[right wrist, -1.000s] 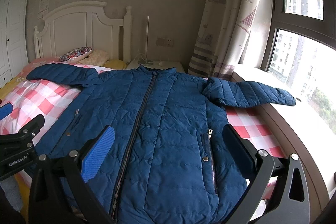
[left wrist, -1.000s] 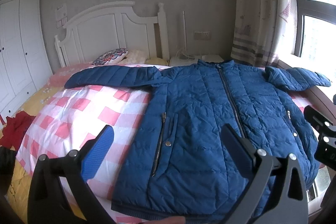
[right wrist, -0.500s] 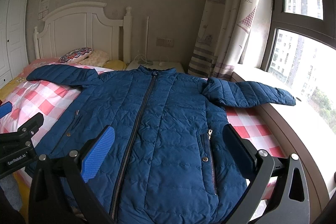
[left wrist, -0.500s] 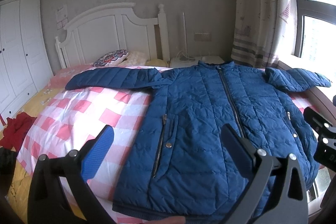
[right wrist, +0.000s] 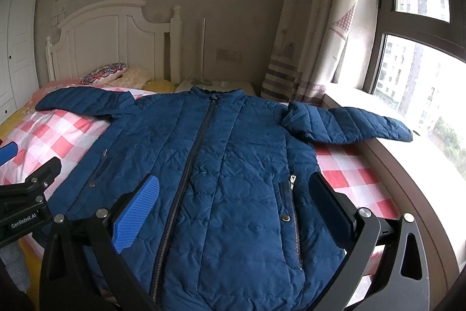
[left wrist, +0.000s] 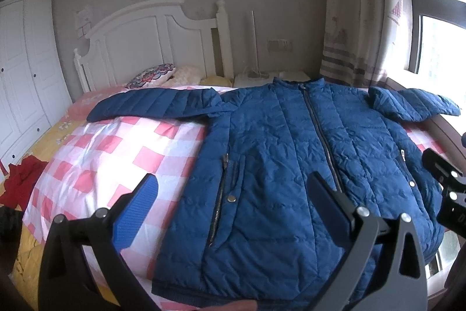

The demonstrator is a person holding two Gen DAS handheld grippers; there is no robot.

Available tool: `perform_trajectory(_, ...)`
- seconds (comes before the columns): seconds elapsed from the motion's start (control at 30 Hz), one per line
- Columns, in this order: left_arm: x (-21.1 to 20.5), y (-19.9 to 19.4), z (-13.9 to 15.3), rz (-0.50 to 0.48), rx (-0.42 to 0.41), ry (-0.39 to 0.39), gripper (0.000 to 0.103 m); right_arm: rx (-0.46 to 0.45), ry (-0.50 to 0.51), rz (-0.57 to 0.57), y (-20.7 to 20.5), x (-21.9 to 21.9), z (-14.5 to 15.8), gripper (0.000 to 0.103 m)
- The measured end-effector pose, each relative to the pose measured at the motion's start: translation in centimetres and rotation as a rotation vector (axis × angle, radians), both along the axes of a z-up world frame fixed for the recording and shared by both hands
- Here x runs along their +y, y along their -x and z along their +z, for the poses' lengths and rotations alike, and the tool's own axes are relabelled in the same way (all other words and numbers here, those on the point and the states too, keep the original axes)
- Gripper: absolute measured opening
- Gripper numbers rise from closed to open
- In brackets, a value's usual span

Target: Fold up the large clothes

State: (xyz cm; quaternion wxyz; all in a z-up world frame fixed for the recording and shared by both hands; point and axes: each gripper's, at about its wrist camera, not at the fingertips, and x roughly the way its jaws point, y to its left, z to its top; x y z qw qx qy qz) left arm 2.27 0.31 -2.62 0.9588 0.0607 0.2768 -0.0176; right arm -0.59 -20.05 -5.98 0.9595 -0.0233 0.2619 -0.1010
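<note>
- Jacket (left wrist: 291, 165): one blue quilted puffer, zipped, lying front-up on the pink-checked bed (left wrist: 96, 153), both sleeves spread sideways.
- Two grippers hover over its hem: left gripper (left wrist: 230, 209) and right gripper (right wrist: 233, 206), fingers spread wide, holding nothing.
- Two pillows (by the headboard (left wrist: 151, 40)).

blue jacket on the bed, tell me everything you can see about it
The blue jacket is a quilted, puffy-looking coat lying flat and face up on the pink-checked bedcover, collar toward the white headboard. Its front zip is closed, both sleeves are spread outward, and each side has a zipped pocket with a metal snap. The hem hangs at the bed's near edge. Neither open gripper touches it.
</note>
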Motion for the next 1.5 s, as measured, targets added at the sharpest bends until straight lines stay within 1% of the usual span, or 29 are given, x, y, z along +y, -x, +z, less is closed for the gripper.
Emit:
perform_trajectory(0.1,-0.7,-1.8,-0.6,-0.009,0.021,-0.005,0.101,0.000,0.021,0.014,-1.5,-1.0,-1.0,0.098)
perform_trajectory(0.17,-1.6,-4.4,-1.8,-0.041,0.055,-0.009,0.101,0.042,-0.003,0.002,-3.4,-2.8,-2.2,0.098)
perform_trajectory(0.2,-2.1,-6.1,-2.6,-0.051,0.083,-0.024,0.101,0.110,-0.073,-0.015,-5.4,-5.0,-3.4,0.098)
perform_trajectory(0.27,-3.4,-10.5,-4.5,-0.072,0.160,-0.062,0.101,0.162,-0.180,-0.062,-7.9,-8.9,-5.0,0.098)
perform_trajectory(0.3,-4.1,-13.3,-5.7,-0.089,0.208,-0.087,0.101,0.185,-0.232,-0.127,-9.4,-12.0,-5.9,0.098)
perform_trajectory(0.4,-5.7,-20.2,-8.8,-0.092,0.325,-0.151,0.101,0.207,-0.361,-0.258,-12.3,-19.2,-7.6,0.098)
perform_trajectory(0.47,-6.1,-23.9,-10.3,-0.070,0.358,-0.164,0.101,0.220,-0.397,-0.365,-14.4,-24.3,-8.6,0.098)
perform_trajectory(0.5,-6.2,-25.5,-10.8,-0.065,0.362,-0.153,0.101,0.220,-0.407,-0.394,-15.2,-26.0,-8.8,0.098)
perform_trajectory(0.57,-6.0,-27.6,-11.3,-0.070,0.365,-0.099,0.101,0.211,-0.430,-0.454,-16.6,-29.5,-9.1,0.098)
perform_trajectory(0.7,-5.1,-29.5,-12.5,-0.084,0.392,0.020,0.101,0.190,-0.494,-0.530,-20.7,-35.7,-9.4,0.098)
perform_trajectory(0.73,-4.8,-29.5,-12.6,-0.083,0.391,0.040,0.101,0.190,-0.508,-0.540,-21.6,-36.7,-9.6,0.094)
perform_trajectory(0.8,-5.0,-29.4,-12.7,-0.085,0.392,0.035,0.101,0.175,-0.544,-0.546,-23.0,-38.1,-9.7,0.081)
perform_trajectory(0.83,-5.0,-29.5,-12.7,-0.084,0.394,0.039,0.101,0.153,-0.553,-0.546,-23.4,-38.6,-9.6,0.069)
perform_trajectory(0.87,-5.0,-29.3,-12.7,-0.082,0.395,0.042,0.101,0.114,-0.548,-0.543,-23.7,-38.6,-9.0,0.054)
perform_trajectory(0.9,-5.1,-29.4,-12.8,-0.080,0.404,0.045,0.101,0.073,-0.528,-0.537,-23.9,-38.2,-8.4,0.047)
perform_trajectory(0.93,-5.1,-29.7,-12.8,-0.081,0.412,0.044,0.101,0.024,-0.499,-0.523,-24.0,-37.6,-7.5,0.035)
perform_trajectory(0.97,-5.0,-30.0,-12.8,-0.083,0.418,0.044,0.101,-0.024,-0.463,-0.504,-24.0,-36.6,-6.5,0.028)
perform_trajectory(1.0,-5.1,-30.1,-12.8,-0.085,0.421,0.041,0.101,-0.062,-0.412,-0.471,-24.3,-35.1,-5.3,0.026)
perform_trajectory(1.03,-5.0,-30.3,-12.8,-0.088,0.423,0.039,0.101,-0.075,-0.371,-0.429,-24.8,-33.4,-4.3,0.025)
perform_trajectory(1.17,-4.6,-30.5,-12.7,-0.098,0.420,0.055,0.101,-0.031,-0.209,-0.161,-27.6,-24.5,-1.9,0.025)
perform_trajectory(1.2,-4.6,-30.5,-12.6,-0.099,0.419,0.060,0.101,0.003,-0.153,-0.058,-28.3,-21.0,-1.9,0.025)
perform_trajectory(1.27,-4.5,-30.6,-12.6,-0.099,0.418,0.062,0.101,0.085,-0.070,0.085,-29.3,-15.8,-3.1,0.025)
perform_trajectory(1.3,-4.5,-30.6,-12.6,-0.099,0.418,0.063,0.101,0.165,-0.022,0.168,-29.9,-12.7,-4.7,0.025)
perform_trajectory(1.33,-4.5,-30.6,-12.5,-0.099,0.417,0.065,0.101,0.236,0.003,0.213,-30.4,-10.9,-6.3,0.025)
perform_trajectory(1.37,-4.5,-30.6,-12.5,-0.099,0.416,0.067,0.101,0.313,0.019,0.238,-30.9,-9.4,-7.9,0.032)
perform_trajectory(1.4,-4.4,-30.6,-12.5,-0.100,0.415,0.070,0.101,0.412,0.021,0.265,-31.5,-8.4,-10.2,0.038)
perform_trajectory(1.43,-4.4,-30.5,-12.5,-0.100,0.414,0.072,0.101,0.424,0.042,0.264,-31.4,-8.1,-11.4,0.048)
perform_trajectory(1.47,-4.4,-30.5,-12.5,-0.100,0.413,0.073,0.101,0.386,0.057,0.261,-30.7,-8.3,-11.4,0.057)
perform_trajectory(1.5,-4.4,-30.5,-12.4,-0.101,0.413,0.075,0.101,0.393,0.037,0.258,-30.3,-8.6,-11.2,0.063)
